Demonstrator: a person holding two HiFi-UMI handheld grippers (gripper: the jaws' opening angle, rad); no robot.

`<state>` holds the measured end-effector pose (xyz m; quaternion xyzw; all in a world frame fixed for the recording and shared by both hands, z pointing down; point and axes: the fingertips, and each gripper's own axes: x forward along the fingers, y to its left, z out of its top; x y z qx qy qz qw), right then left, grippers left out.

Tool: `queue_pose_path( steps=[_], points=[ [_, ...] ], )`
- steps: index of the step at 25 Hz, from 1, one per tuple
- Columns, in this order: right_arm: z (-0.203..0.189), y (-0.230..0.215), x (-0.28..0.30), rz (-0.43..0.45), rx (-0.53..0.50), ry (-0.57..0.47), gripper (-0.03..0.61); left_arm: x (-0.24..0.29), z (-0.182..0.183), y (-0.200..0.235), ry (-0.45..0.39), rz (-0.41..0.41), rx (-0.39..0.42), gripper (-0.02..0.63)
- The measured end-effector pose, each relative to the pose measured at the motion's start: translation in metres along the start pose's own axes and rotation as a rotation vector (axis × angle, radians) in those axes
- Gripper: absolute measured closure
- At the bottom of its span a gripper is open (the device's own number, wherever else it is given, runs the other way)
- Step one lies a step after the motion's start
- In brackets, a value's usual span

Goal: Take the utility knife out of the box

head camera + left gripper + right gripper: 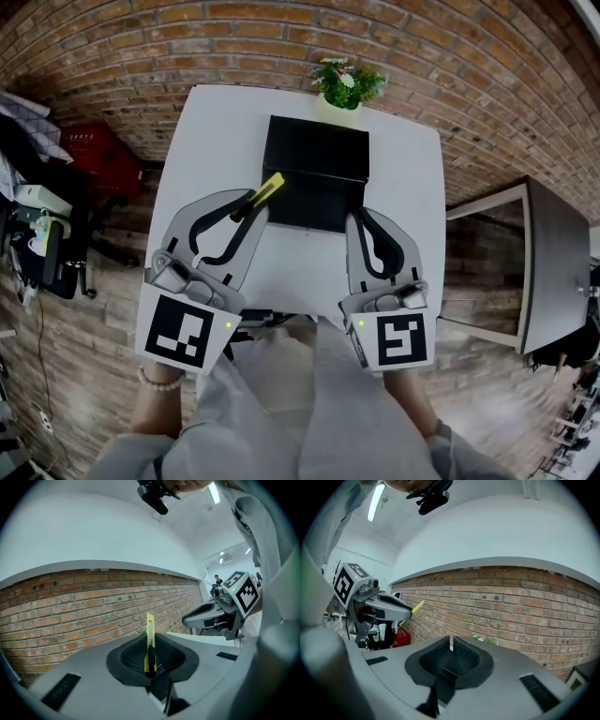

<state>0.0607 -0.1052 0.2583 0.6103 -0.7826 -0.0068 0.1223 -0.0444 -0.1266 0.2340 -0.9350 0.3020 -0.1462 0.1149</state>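
White table (403,178) is carrying a black box (317,169). Red crate (98,150) on the floor is showing print too small to read. My left gripper (251,208) is clamping the yellow utility knife (262,195) at the box's near left corner. My right gripper (354,217) is sitting pinched together, empty, at the near right corner.

Office-like room: brick wall (469,56), white desk (403,187), plant (349,84).

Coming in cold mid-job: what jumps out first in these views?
The yellow utility knife stands out, clamped in the left tongs at the near-left corner of the black box on the white table. The right tongs are shut and empty by the box's near-right corner; a potted plant sits behind the box.
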Motion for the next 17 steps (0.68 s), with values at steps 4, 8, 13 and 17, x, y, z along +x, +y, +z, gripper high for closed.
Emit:
queue_pose_path(
  steps=[4, 8, 13, 17],
  points=[
    [0.0001, 0.0016, 0.0003, 0.001, 0.001, -0.001, 0.523, -0.0008, -0.001, -0.0001, -0.001, -0.002, -0.001, 0.548],
    [-0.0028, 0.0029, 0.0004, 0.005, -0.008, 0.013, 0.523, -0.0007, -0.0025, -0.0004, -0.001, -0.003, -0.001, 0.548],
    [0.0009, 0.0033, 0.002, -0.003, 0.003, -0.008, 0.524, -0.001, -0.0022, 0.0005, -0.003, -0.005, -0.001, 0.548],
    [-0.0024, 0.0044, 0.0029, 0.007, -0.01, 0.013, 0.524, -0.0008, -0.0008, 0.0016, -0.003, -0.007, 0.002, 0.548]
  ],
)
